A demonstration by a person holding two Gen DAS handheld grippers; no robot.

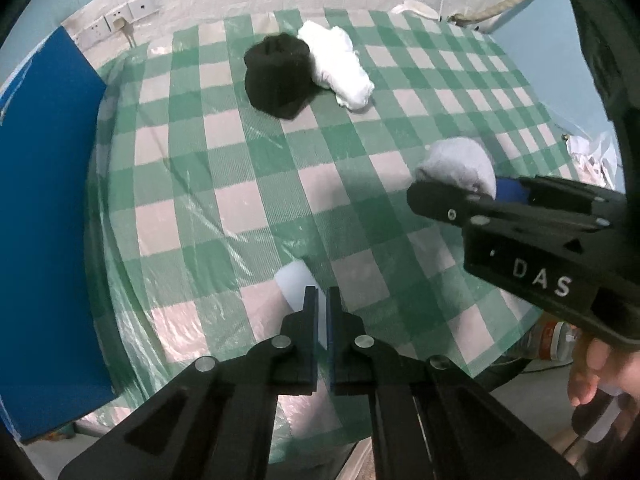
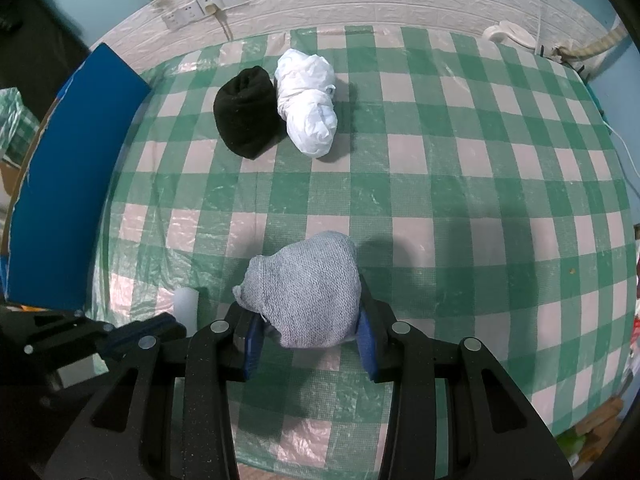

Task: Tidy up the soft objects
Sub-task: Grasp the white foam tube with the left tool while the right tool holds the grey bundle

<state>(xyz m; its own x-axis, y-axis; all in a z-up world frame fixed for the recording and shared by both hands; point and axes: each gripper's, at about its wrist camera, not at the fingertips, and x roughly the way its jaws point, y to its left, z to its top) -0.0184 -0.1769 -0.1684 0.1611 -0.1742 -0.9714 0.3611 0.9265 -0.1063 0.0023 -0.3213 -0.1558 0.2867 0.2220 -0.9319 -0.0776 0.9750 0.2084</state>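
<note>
Grey rolled socks (image 2: 308,296) sit clamped in the right claw (image 2: 308,344); left claw (image 1: 322,320) beside it is clenched, empty.

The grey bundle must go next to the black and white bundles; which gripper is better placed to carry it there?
The right gripper. Its pads already press both sides of the grey bundle, facing the black bundle and white bundle. The left gripper is shut with nothing visibly between its pads.

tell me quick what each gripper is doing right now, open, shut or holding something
Left gripper: shut, nothing visibly between its pads.
Right gripper: shut on the grey knitted bundle.
</note>
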